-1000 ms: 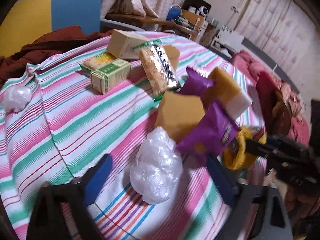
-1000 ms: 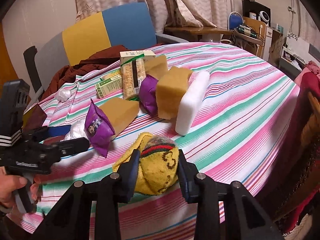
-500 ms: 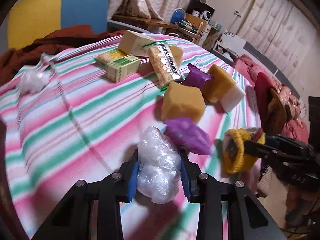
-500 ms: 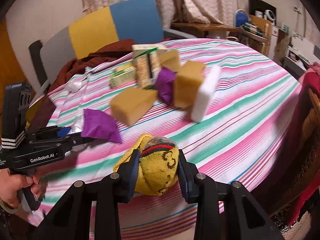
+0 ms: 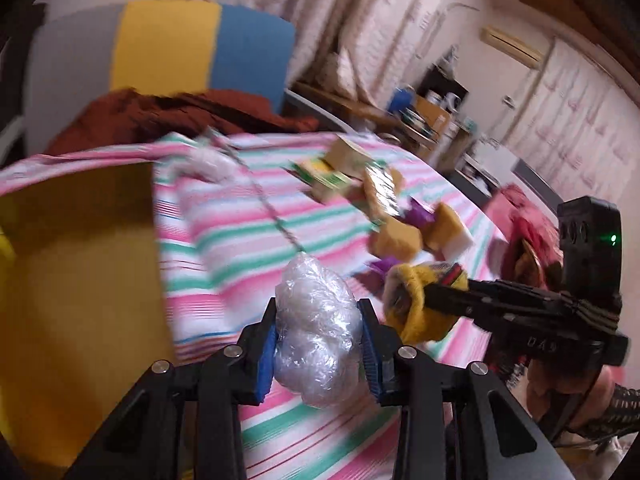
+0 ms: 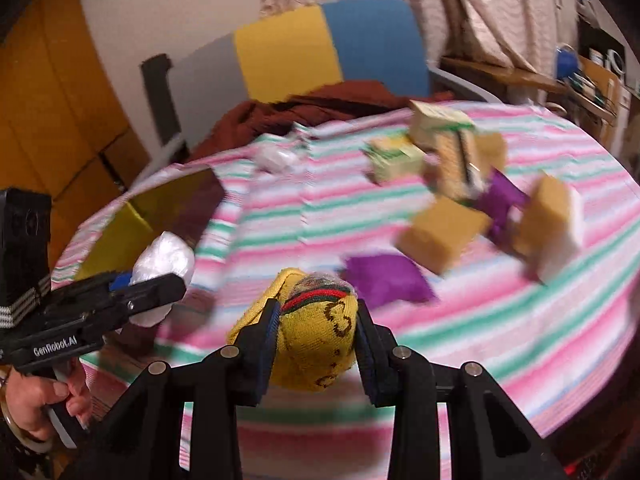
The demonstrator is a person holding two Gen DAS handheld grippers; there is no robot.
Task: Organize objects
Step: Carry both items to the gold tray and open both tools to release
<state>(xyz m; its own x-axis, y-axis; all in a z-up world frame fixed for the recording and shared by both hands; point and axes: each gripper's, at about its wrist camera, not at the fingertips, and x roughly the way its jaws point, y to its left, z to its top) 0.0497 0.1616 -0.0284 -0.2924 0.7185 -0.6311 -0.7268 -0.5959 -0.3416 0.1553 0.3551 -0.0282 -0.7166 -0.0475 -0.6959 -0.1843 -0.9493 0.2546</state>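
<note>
Both hands now lifted toward the yellow box (image 5: 80,300): left gripper (image 5: 319,340) fingers clamp crumpled clear plastic ball (image 5: 316,332), right gripper (image 6: 316,344) fingers clamp yellow knit sock ball (image 6: 320,344). Next: drop both inside.

Behind the table stood a chair (image 6: 320,48) with a back in grey, yellow and blue parts. A dark red cloth (image 6: 304,108) lay over its seat. Pale patterned curtains (image 6: 460,8) hung at the wall. At the far right a cluttered wooden desk (image 6: 520,76) was seen, rather blurred.
</note>
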